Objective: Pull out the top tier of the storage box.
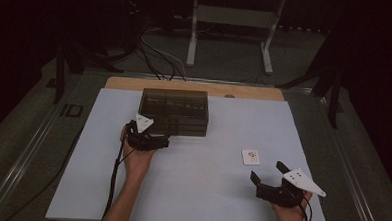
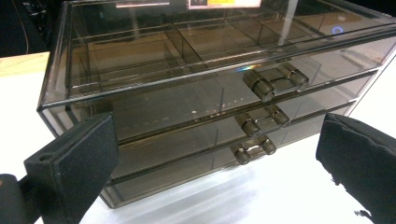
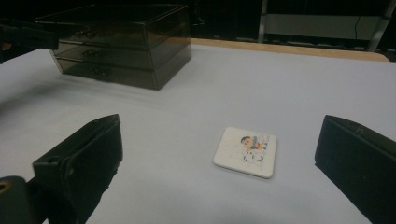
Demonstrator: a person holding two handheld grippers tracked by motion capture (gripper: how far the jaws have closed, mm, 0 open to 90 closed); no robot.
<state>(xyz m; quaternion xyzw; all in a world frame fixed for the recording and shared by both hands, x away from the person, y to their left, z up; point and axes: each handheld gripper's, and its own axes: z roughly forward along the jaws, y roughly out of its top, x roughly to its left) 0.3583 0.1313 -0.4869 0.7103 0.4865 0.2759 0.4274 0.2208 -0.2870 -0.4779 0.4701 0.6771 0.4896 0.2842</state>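
A smoky, see-through plastic drawer box (image 1: 174, 111) sits toward the far side of the bench (image 1: 205, 191), a little left of the middle, with a strip of bare wood showing behind it. It is a squat rectangular thing with hard, glossy walls that catch the light in thin bright lines. Up close, in the left gripper view, the drawer box (image 2: 187, 93) shows three shallow drawers stacked one over another, each with a small bar handle made of two stubby cylinders joined by a flat bridge. The top handle (image 2: 275, 80) sits farthest right, the middle handle (image 2: 261, 121) below it and the bottom handle (image 2: 254, 150) lowest. Through the tinted lid I can make out dividers that split the top level into compartments.

The left gripper (image 1: 169, 137) is right at the front of the box, its jaws spread wide apart with nothing between them; in its own view the left gripper (image 2: 219, 158) frames the drawer fronts between two matte black padded blocks with a soft, felt-like surface.

The right gripper (image 1: 267, 172) hovers near the right front of the bench, also released and empty. Just ahead of it lies a small square tile (image 1: 250, 157), white, flat, with rounded corners and a little colourful cartoon figure printed on top. In the right gripper view the tile (image 3: 245, 151) lies on the pale, smooth bench surface between the open jaws but farther out, untouched, well apart from the box.
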